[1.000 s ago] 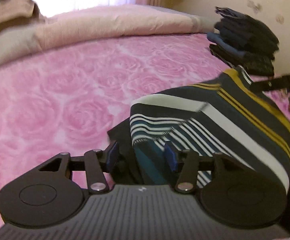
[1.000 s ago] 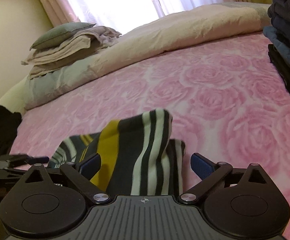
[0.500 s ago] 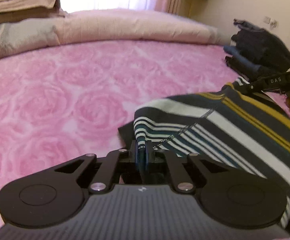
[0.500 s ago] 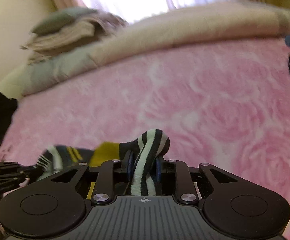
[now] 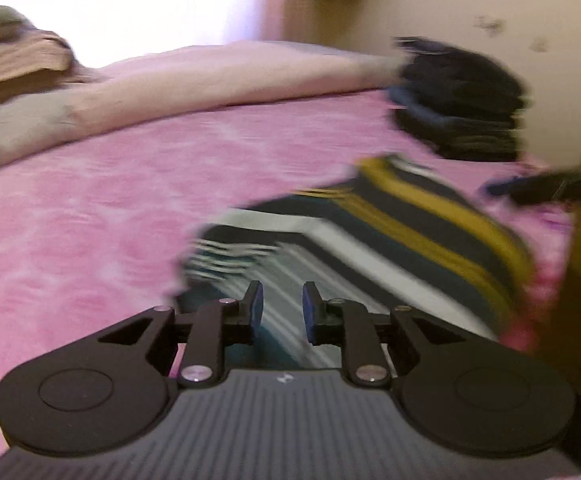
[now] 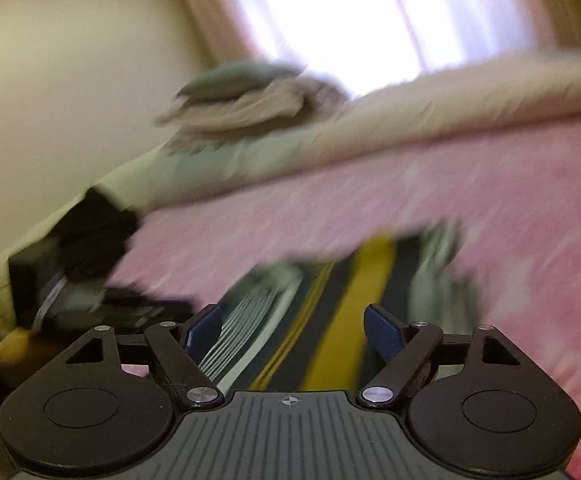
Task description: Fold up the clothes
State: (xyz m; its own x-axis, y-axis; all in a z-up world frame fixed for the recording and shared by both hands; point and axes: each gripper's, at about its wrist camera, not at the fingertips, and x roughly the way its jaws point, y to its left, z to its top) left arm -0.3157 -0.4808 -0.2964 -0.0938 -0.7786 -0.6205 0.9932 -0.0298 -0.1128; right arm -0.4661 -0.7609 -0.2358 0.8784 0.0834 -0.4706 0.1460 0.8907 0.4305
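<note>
A striped garment (image 5: 378,232), dark with white, teal and mustard bands, lies folded on the pink rose-patterned bed (image 5: 110,208). My left gripper (image 5: 282,308) hovers open just over its near edge, nothing between the blue pads. In the right wrist view the same garment (image 6: 330,304) stretches away from my right gripper (image 6: 294,328), which is wide open above it. The other gripper (image 5: 530,186) shows at the right of the left wrist view. Both views are motion-blurred.
A stack of dark folded clothes (image 5: 458,100) sits at the far right of the bed. A rolled pink duvet (image 5: 210,80) runs along the back, with beige pillows and blankets (image 6: 246,108) piled at the left. A black garment (image 6: 94,236) lies at the bed's left edge.
Half a second ago both grippers were shut on the garment's edges; both have since opened and let it go. The garment now lies flatter on the bed, and both cameras are moving.
</note>
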